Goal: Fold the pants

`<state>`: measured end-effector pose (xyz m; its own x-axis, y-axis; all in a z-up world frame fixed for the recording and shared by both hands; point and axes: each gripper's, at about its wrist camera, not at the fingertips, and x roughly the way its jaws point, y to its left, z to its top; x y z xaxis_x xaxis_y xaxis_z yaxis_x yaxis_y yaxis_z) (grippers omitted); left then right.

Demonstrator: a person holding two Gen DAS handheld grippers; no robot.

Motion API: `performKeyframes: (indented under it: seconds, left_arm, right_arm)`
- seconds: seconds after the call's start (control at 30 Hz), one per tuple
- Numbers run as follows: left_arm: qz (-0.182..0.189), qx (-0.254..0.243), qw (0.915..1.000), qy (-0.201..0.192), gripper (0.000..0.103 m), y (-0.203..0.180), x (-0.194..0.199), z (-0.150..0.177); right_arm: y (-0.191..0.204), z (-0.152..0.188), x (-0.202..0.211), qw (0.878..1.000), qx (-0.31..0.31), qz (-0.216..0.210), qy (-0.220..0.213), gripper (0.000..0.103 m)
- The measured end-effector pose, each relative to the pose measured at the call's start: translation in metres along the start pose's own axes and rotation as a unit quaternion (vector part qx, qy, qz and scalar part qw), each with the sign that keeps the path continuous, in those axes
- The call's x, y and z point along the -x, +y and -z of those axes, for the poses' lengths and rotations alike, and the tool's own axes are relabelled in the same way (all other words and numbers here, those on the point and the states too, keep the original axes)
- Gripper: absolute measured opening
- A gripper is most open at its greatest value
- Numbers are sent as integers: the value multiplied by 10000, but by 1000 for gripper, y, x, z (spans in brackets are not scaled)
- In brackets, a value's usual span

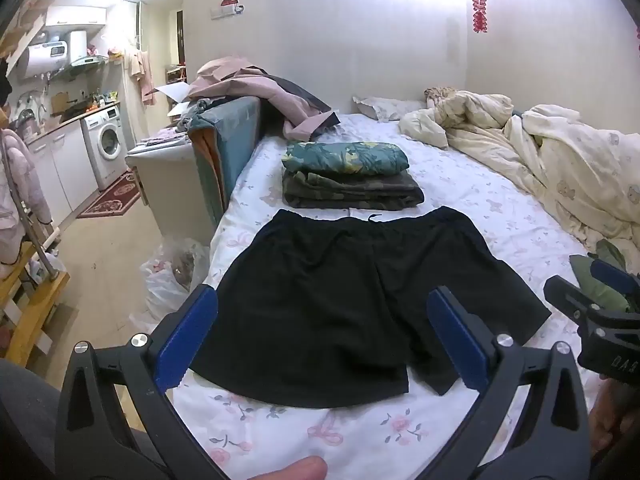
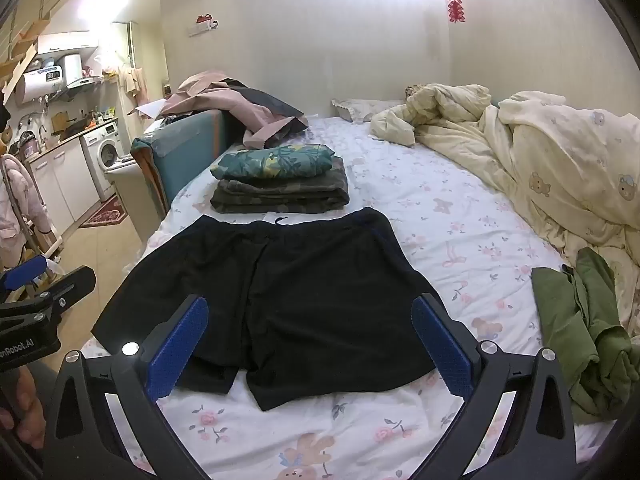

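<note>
A pair of black shorts [image 1: 352, 300] lies spread flat on the floral bed sheet [image 1: 480, 208], waistband away from me, legs toward me. It also shows in the right wrist view [image 2: 296, 292]. My left gripper [image 1: 320, 332] is open and empty, held above the near hem of the shorts. My right gripper [image 2: 308, 340] is open and empty, also above the near hem. The right gripper shows at the right edge of the left wrist view [image 1: 588, 292]. The left gripper shows at the left edge of the right wrist view [image 2: 44, 280].
A stack of folded clothes [image 2: 280, 180] sits beyond the waistband. A crumpled green garment [image 2: 584, 328] lies at the right. A cream duvet [image 2: 540, 160] fills the far right. Pink clothes [image 1: 264, 96] hang over a blue board at the bed's left edge; the floor with plastic bags [image 1: 172, 276] is below.
</note>
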<state>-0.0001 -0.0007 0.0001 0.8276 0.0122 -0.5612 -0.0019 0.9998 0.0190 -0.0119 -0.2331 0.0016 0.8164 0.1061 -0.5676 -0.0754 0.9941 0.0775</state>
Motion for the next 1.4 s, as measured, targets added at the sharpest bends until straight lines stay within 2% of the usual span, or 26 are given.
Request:
performKeyframes:
  seconds: [1.4]
  left_arm:
    - [-17, 11, 10000, -71, 103, -9, 4, -4]
  right_arm:
    - [-2, -2, 3, 10000, -16, -12, -78, 103]
